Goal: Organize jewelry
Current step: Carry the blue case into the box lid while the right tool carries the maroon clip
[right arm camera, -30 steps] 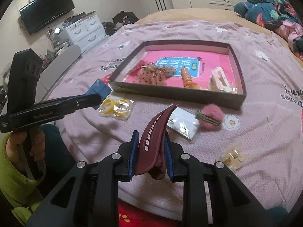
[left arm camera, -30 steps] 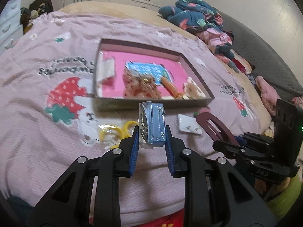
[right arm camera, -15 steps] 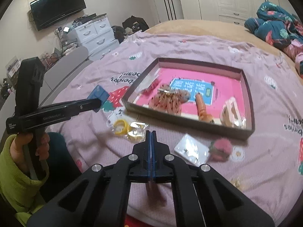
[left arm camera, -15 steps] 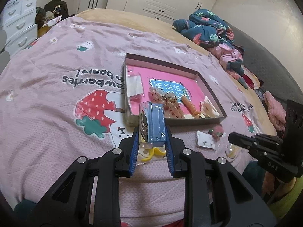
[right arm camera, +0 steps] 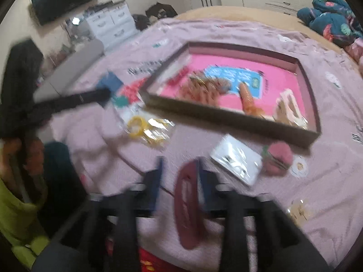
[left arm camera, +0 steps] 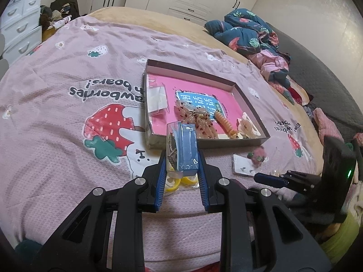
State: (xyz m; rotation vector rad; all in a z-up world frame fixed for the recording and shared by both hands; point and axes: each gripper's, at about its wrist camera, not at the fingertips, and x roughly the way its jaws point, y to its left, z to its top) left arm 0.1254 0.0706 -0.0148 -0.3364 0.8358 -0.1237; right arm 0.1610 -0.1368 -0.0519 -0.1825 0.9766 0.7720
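Note:
My left gripper (left arm camera: pixel 181 158) is shut on a clear packet with a blue card (left arm camera: pixel 185 149), held above the bedspread just short of the brown tray (left arm camera: pixel 226 144). From the right wrist view, that left gripper (right arm camera: pixel 106 93) hovers left of the tray (right arm camera: pixel 226 122). My right gripper (right arm camera: pixel 180 172) is low over the bedspread and its jaws are opening. A maroon hair clip (right arm camera: pixel 188 201) lies between them beside the right finger; the picture is blurred. The tray's pink floor holds several hair pieces and a small packet.
On the bedspread in front of the tray lie a packet of yellow rings (right arm camera: pixel 147 129), a white earring card (right arm camera: pixel 236 163), a pink fuzzy clip (right arm camera: pixel 278 157) and a gold clip in a packet (right arm camera: pixel 299 210). Bundled clothes (left arm camera: pixel 249 34) sit at the far right.
A second ago my right gripper was shut on the maroon clip. Then it closed fully, and now its jaws stand apart around the clip. My left gripper drew back from the tray, still holding the packet.

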